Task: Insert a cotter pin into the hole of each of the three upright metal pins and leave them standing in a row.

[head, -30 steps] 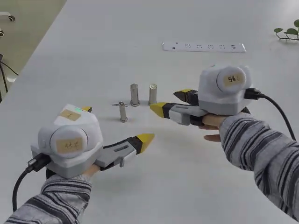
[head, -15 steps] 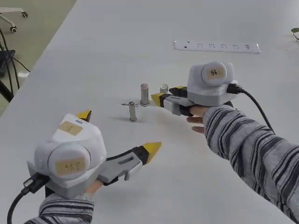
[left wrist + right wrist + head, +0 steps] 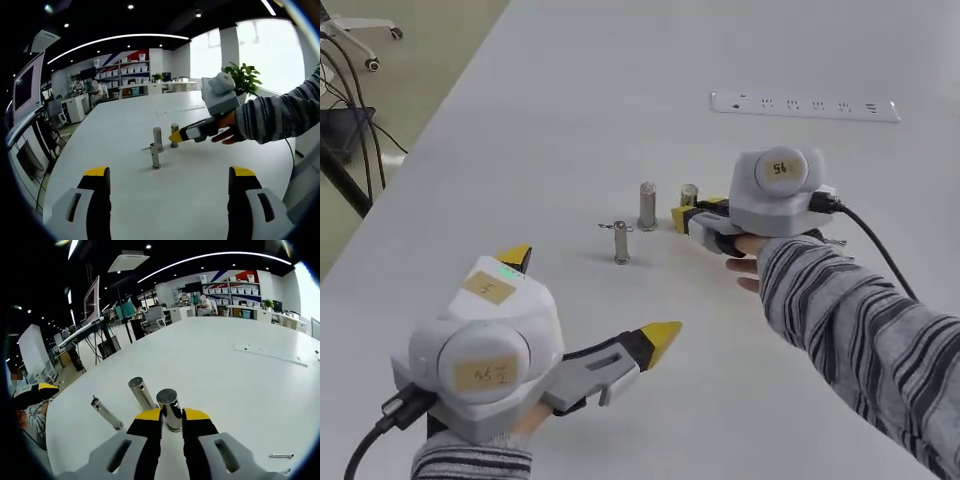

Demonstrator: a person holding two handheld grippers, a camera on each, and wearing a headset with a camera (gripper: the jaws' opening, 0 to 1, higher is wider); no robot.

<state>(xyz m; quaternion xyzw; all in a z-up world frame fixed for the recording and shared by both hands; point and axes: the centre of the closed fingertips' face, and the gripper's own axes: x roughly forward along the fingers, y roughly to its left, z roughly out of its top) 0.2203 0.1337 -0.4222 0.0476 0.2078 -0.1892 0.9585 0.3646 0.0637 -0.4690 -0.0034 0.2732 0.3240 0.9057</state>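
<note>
White bench in an open office; shelving and desks in the background. Landmark for positions: middle pin of the three upright metal pins.

- Power strip: lies beyond the middle pin, off to the right, well apart.
- Fitted pin: left of the middle pin and nearer the person, slightly out of line. It carries a cotter pin crosswise through its top. Judged done.
- Middle pin: upright, top bare, nothing through it that I can make out.
- End pin: just right of the middle pin, upright. No cotter pin visible in it.
- Right gripper: jaws pressed in on the end pin's shaft from both sides, below its top.
- Left gripper: jaws spread wide, holding nothing, well nearer the person than the middle pin and pointing towards it.
- Loose cotter pins: flat on the bench, well right of the middle pin.

Step in hand (judgement): one of three done; the end pin is being steadied or turned for its insertion.

Next move calls for: a loose cotter pin picked up by its looped end, the end pin's hole faced towards it, and the legs fed straight through. The fitted pin needs nudging into the row.
</note>
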